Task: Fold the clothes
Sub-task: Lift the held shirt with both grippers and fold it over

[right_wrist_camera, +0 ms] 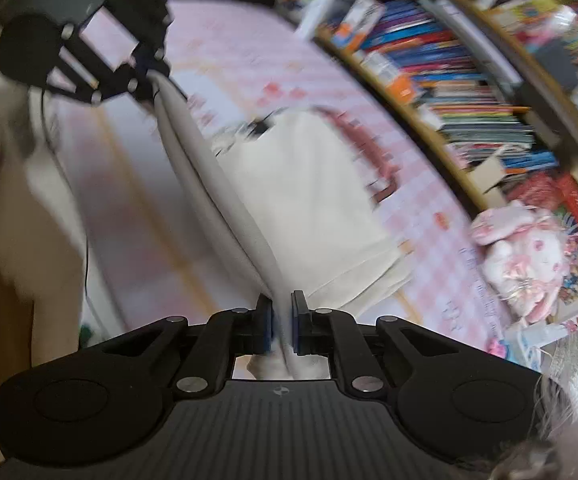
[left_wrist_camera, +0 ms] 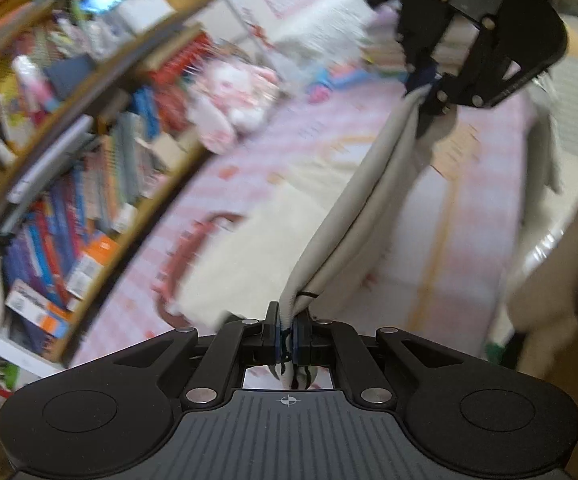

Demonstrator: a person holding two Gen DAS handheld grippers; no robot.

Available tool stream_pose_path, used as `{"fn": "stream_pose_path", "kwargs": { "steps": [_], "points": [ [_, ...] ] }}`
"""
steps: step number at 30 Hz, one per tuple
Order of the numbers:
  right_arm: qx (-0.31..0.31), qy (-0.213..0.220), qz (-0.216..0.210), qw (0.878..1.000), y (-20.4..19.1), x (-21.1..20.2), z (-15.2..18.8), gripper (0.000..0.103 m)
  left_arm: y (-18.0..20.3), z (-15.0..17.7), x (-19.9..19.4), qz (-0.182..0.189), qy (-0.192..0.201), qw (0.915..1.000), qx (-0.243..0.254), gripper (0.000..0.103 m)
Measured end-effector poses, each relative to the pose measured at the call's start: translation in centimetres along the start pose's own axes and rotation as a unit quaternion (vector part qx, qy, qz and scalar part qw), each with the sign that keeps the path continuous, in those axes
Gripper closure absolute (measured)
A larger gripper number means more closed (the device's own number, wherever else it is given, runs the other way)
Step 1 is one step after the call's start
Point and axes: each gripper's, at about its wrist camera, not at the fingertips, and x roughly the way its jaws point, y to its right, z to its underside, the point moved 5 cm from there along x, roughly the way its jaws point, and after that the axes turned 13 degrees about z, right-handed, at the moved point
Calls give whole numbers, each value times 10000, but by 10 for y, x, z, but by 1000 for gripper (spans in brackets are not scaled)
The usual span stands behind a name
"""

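From the left wrist, the left gripper [left_wrist_camera: 287, 330] has its fingers clamped on one end of a cream garment [left_wrist_camera: 353, 204], whose doubled edge runs taut up to the right gripper [left_wrist_camera: 423, 86], pinched on the far end, while the rest hangs blurred over the pink checked bed [left_wrist_camera: 289, 136] beside a packed bookshelf [left_wrist_camera: 73, 152]. From the right wrist, the right gripper [right_wrist_camera: 282, 326] bites the same garment [right_wrist_camera: 225, 204], stretched to the left gripper [right_wrist_camera: 151, 80], a pink plush toy [right_wrist_camera: 525, 260] lying near the shelf
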Motion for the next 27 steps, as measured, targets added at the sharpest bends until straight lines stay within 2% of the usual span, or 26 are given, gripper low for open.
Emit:
{"fn": "stream_pose_path", "kwargs": {
  "steps": [4, 9, 18, 27],
  "points": [
    [255, 287, 179, 9991, 36, 4, -19, 95, -29, -19, 5, -278, 106, 9992, -280, 99],
    [272, 423, 81, 9987, 58, 27, -24, 95, -51, -33, 20, -529, 23, 9972, -530, 99],
    [298, 599, -167, 9976, 90, 69, -28, 95, -74, -41, 61, -661, -371, 9941, -779, 98],
    [423, 562, -604, 9957, 110, 114, -27, 95, -98, -42, 105, -549, -830, 9907, -928, 96]
  ]
}}
